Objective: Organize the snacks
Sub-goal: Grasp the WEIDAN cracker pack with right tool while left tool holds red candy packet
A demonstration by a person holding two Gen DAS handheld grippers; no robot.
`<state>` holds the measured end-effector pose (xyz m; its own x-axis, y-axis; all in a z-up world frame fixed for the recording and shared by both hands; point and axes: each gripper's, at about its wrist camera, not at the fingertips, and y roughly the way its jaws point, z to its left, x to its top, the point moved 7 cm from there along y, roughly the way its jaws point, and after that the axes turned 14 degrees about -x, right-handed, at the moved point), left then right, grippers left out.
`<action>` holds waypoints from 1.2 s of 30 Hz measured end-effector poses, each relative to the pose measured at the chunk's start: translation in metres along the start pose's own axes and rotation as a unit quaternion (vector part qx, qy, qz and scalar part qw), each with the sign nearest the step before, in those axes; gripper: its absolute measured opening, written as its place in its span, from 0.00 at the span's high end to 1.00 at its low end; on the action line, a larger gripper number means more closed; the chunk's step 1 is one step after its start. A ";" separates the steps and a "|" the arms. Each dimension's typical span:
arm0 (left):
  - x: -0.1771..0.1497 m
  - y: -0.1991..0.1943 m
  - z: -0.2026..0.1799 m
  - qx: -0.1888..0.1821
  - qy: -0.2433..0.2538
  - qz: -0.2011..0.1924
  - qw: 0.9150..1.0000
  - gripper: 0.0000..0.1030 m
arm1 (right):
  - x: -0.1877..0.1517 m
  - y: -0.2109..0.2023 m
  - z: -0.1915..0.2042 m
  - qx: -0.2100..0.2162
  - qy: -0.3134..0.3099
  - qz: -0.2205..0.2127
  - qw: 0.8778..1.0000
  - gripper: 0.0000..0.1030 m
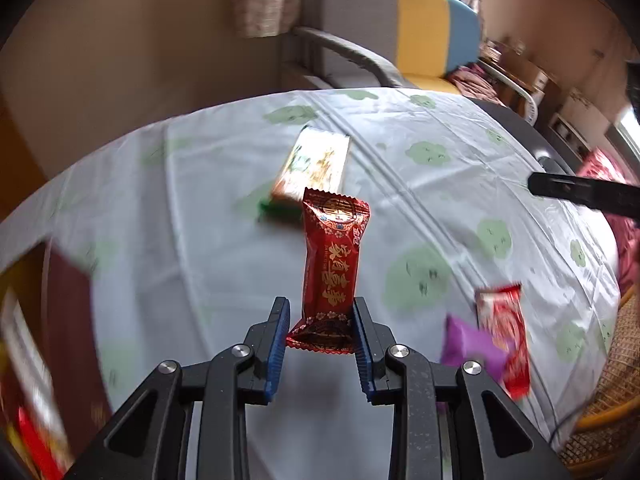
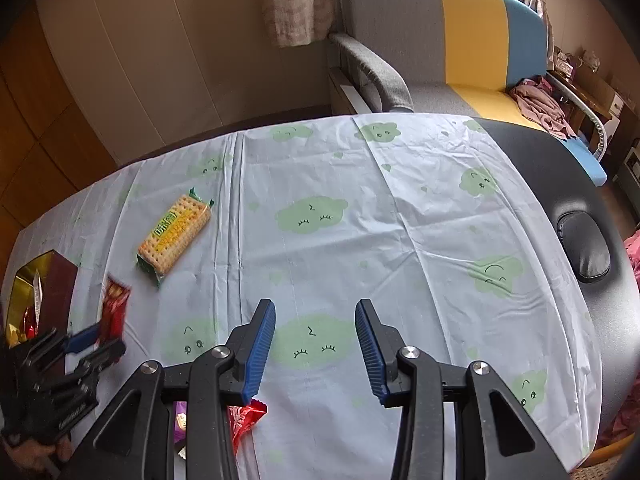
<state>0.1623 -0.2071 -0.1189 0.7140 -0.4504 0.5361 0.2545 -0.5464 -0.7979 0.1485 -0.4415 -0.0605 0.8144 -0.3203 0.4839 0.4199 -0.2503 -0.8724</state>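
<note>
The red snack packet (image 1: 331, 264) with gold characters stands upright between the two blue pads of the left gripper (image 1: 322, 330), which is closed on its lower end. The packet is held above the counter (image 1: 200, 184), and its upper end is free. In the right wrist view the same packet (image 2: 115, 307) appears at the left side, near the dark red box (image 2: 60, 280) with a gold inside that stands at the left end of the counter.

Beyond the packet, a cracker pack (image 1: 316, 164) with green ends lies flat on the cloth; it looks blurred in the left view and sharp in the right one (image 2: 175, 234). At the right of the left gripper lie a purple packet (image 1: 472, 344) and a red and white packet (image 1: 504, 332), touching each other, both blurred.

The right gripper (image 2: 316, 344) hovers over the cloth with its jaws wide apart and nothing between them. Under its left finger a red wrapper (image 2: 244, 420) and a bit of purple wrapper (image 2: 181, 424) show.

The cloth (image 2: 360, 208) is pale with green cloud faces. Behind the counter stands a sofa (image 2: 440, 40) in grey, yellow and blue.
</note>
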 end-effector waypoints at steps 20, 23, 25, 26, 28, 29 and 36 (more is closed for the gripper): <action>-0.083 -0.034 -0.002 0.018 -0.011 -0.046 0.999 0.70 | 0.037 0.041 0.135 0.118 0.010 0.078 0.990 0.50; -0.089 -0.040 -0.001 0.016 -0.014 -0.056 0.998 0.70 | 0.052 0.061 0.153 0.095 0.027 0.080 0.992 0.50; -0.092 -0.041 -0.001 0.013 -0.013 -0.062 0.998 0.70 | 0.058 0.076 0.156 0.068 0.040 0.086 0.993 0.50; -0.093 -0.042 -0.001 0.011 -0.014 -0.064 0.998 0.70 | 0.060 0.082 0.158 0.058 0.047 0.091 0.993 0.41; -0.094 -0.043 0.001 0.006 -0.016 -0.067 0.998 0.70 | 0.064 0.090 0.162 0.046 0.060 0.090 0.993 0.30; -0.094 -0.044 0.001 0.004 -0.018 -0.069 0.997 0.70 | 0.066 0.093 0.164 0.036 0.062 0.090 0.993 0.30; -0.094 -0.045 0.001 -0.001 -0.024 -0.075 0.997 0.70 | 0.060 0.088 0.192 0.001 -0.054 0.059 0.997 0.54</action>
<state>0.0845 -0.1401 -0.1336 0.6988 -0.3294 0.6350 0.3587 -0.6067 -0.7094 0.3108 -0.3068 -0.1213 0.8967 -0.2473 0.3671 0.3186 -0.2151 -0.9232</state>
